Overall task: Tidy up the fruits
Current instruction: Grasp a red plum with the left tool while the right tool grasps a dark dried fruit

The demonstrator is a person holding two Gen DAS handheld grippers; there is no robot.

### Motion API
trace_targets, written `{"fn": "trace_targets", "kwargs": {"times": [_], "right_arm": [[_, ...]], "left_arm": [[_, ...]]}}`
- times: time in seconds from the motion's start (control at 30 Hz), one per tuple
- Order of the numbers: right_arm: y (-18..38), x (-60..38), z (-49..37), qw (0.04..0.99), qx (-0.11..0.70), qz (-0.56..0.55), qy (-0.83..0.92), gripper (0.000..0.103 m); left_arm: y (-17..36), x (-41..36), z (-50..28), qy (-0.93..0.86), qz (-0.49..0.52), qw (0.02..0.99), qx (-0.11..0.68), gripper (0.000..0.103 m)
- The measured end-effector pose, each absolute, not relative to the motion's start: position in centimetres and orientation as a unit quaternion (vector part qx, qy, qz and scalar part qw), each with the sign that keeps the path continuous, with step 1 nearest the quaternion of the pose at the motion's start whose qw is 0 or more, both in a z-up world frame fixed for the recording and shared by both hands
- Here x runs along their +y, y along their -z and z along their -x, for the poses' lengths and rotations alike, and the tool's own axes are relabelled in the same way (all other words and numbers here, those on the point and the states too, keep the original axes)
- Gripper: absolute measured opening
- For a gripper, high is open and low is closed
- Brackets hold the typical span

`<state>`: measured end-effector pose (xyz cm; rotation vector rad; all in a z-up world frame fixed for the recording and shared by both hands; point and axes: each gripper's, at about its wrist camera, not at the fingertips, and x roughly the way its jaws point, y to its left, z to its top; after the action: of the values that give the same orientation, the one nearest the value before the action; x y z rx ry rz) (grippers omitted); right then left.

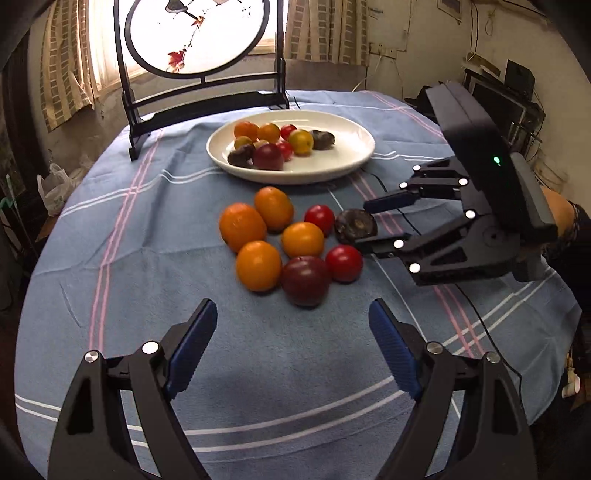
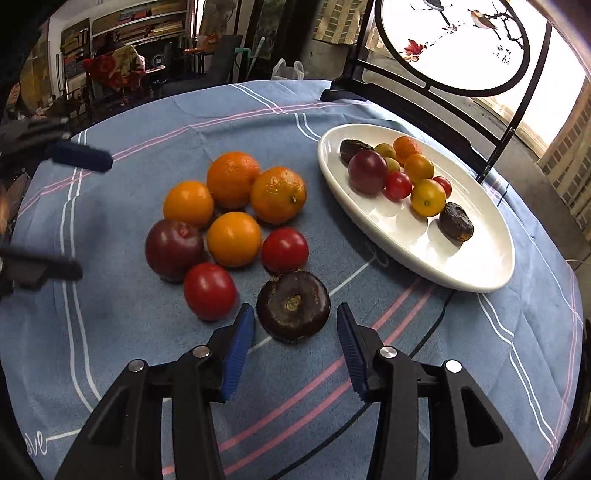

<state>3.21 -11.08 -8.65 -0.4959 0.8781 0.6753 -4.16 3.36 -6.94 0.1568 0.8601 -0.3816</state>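
Half the fruits sit on the plate (image 2: 443,266); both tongs, left tongs (image 1: 291,343) and right tongs (image 2: 295,332), gape apart, the right around a dark fruit (image 2: 293,304).

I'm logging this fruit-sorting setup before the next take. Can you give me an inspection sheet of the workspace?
Surface: blue striped tablecloth.
Job's things: white plate holding small fruits; loose oranges, tomatoes, plum and dark fruit on the cloth.
Clutter: nothing seen.
Grippers: right gripper open around the dark fruit; left gripper open, empty.
Cables: black cable runs under the plate.
Surroundings: round painted screen, curtains, shelves.
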Motion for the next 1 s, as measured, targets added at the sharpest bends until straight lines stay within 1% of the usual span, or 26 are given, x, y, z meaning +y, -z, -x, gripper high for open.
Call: {"fn": "trace_targets", "kwargs": {"times": [0.03,0.17,0.27,0.3,0.33,0.37,0.4,0.43,0.6,0.67,0.73,0.87,1.0], "right_arm": [[8.7,-11.1,-3.5,0.820,0.416,0.230,-0.319,0.043],[8.4,-11.7,-2.8,0.822,0.412,0.231,-0.319,0.042],[7.5,-13.2,-2.5,0.833,0.405,0.208,-0.315,0.042],[7.3,-13.5,-2.2,0.835,0.404,0.203,-0.315,0.042],[7.1,-13.9,-2.0,0.836,0.402,0.201,-0.315,0.042],[7.0,-14.1,-1.8,0.837,0.401,0.202,-0.314,0.042],[7.0,-14.3,-1.6,0.837,0.400,0.203,-0.312,0.042],[7.1,-14.5,-1.6,0.838,0.401,0.201,-0.311,0.042],[7.8,-14.9,-1.4,0.839,0.409,0.186,-0.306,0.042],[8.0,-14.9,-1.2,0.839,0.412,0.184,-0.304,0.042],[8.0,-15.1,-0.9,0.841,0.411,0.179,-0.304,0.042],[7.8,-15.7,-0.1,0.846,0.409,0.171,-0.297,0.042],[7.3,-16.4,0.3,0.853,0.407,0.157,-0.286,0.042]], "left_arm": [[7.5,3.1,4.0,0.184,-0.074,0.885,0.421,0.082],[8.9,2.1,3.2,0.187,-0.075,0.879,0.433,0.082],[9.2,1.8,2.5,0.181,-0.070,0.881,0.432,0.082],[9.3,1.8,2.3,0.178,-0.070,0.881,0.432,0.079],[9.4,1.7,2.0,0.175,-0.070,0.881,0.433,0.071],[9.5,1.6,1.5,0.172,-0.070,0.880,0.438,0.067],[9.6,1.6,1.1,0.168,-0.066,0.878,0.443,0.061],[9.7,1.6,0.9,0.165,-0.061,0.877,0.447,0.058],[9.2,0.8,0.0,0.163,-0.049,0.884,0.436,0.057],[9.1,0.6,-0.1,0.162,-0.051,0.883,0.437,0.045],[9.0,0.4,0.1,0.154,-0.064,0.885,0.436,0.037],[8.6,1.4,0.9,0.162,-0.044,0.878,0.449,0.037],[7.2,1.8,1.9,0.162,-0.048,0.886,0.431,0.037]]}}
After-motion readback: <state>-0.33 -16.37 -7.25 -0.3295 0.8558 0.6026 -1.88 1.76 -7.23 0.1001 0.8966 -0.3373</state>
